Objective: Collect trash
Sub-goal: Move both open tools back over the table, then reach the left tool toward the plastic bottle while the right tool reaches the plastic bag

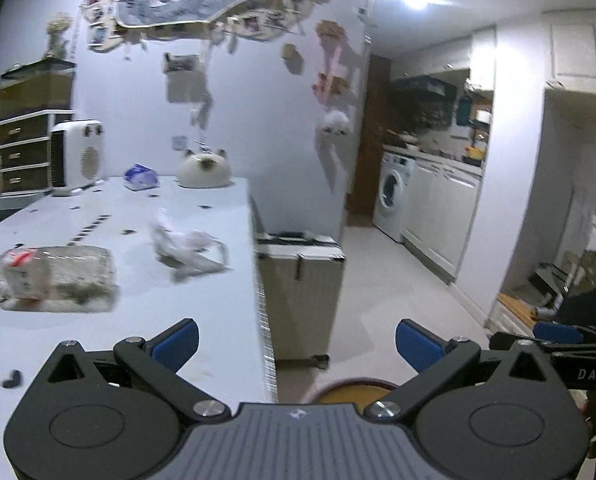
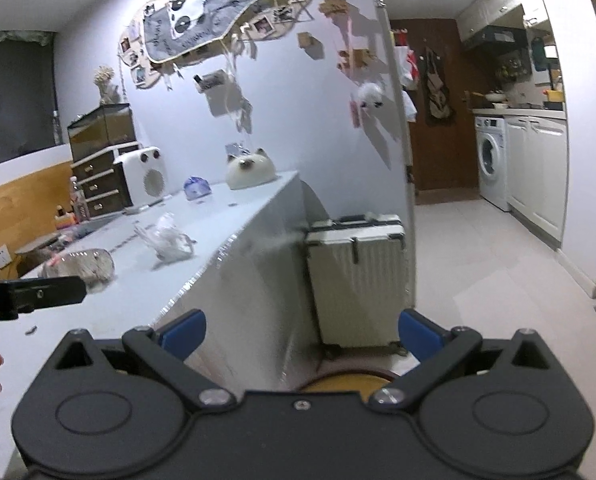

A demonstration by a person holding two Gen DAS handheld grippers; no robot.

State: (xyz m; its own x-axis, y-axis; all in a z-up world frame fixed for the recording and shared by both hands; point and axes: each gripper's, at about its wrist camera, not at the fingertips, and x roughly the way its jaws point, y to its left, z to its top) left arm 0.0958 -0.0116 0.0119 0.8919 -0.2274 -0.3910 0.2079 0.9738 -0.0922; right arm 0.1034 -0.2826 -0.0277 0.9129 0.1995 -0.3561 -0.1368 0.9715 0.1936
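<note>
1. My left gripper (image 1: 296,344): blue-padded fingers spread wide, nothing between them; it hangs over the near corner of the white table (image 1: 137,344).
2. My right gripper (image 2: 302,334): fingers likewise wide apart & empty, held off the table's end, facing its side panel.
3. Trash, item A: a clear plastic bottle (image 1: 53,276) w/ a red-white label, lying on its side on the tabletop, left of centre, ahead of my left fingers.
4. Trash, item B: a crumpled clear plastic wrapper (image 1: 187,246), on the tabletop just right of the bottle, apart from it, nearer the table's right edge.
5. Both items are blurred; neither touches a gripper.
6. Far end of table, against the wall: a white heater (image 1: 77,156), a small blue-white packet (image 1: 139,176), a cat-faced cream ornament (image 1: 205,170).
7. Small dark specks lie scattered over the tabletop.
8. Floor: a pale ribbed suitcase (image 2: 356,276) stands upright just beside the table's end.
9. Wall above the table: photo collage & hanging trinkets.
10. Left of the table: a dark drawer unit (image 1: 21,152).
11. Right: a doorway to the kitchen w/ a washing machine (image 2: 490,156) & white cabinets.
</note>
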